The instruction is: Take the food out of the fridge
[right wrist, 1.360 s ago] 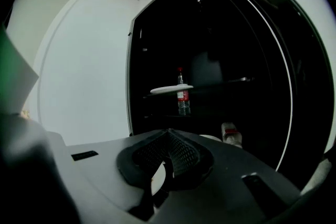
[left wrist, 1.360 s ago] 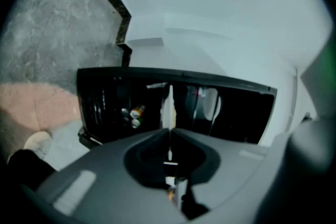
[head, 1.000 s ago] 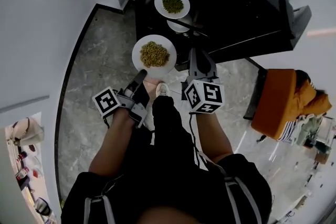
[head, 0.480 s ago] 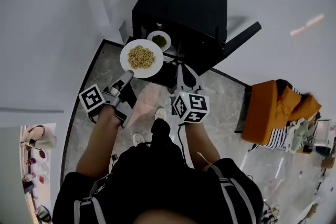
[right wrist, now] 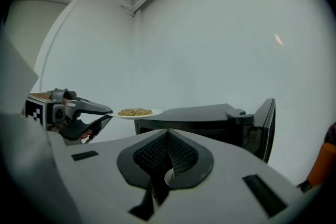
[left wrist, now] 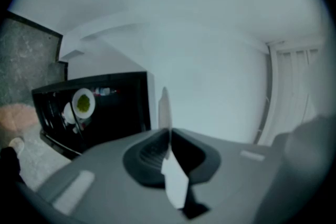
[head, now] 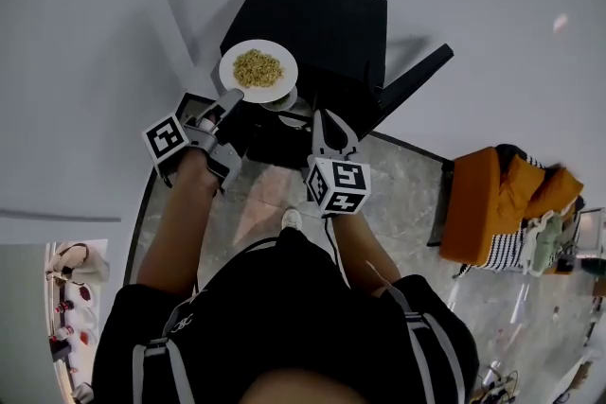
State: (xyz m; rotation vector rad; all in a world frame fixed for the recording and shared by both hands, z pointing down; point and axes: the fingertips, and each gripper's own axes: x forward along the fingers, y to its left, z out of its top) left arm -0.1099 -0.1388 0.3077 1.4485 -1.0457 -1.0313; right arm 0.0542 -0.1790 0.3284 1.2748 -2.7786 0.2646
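You have no words, numbers or brand names to read in any of the views. The only printed marks are the black-and-white square patterns on the cubes of your left gripper [head: 230, 97] and your right gripper [head: 324, 115]. These are blocky marker patterns and carry no letters or digits.

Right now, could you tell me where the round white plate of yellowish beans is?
The white plate is upper left of centre in the head view, clamped by its rim in the left gripper, over the front-left corner of the black fridge.
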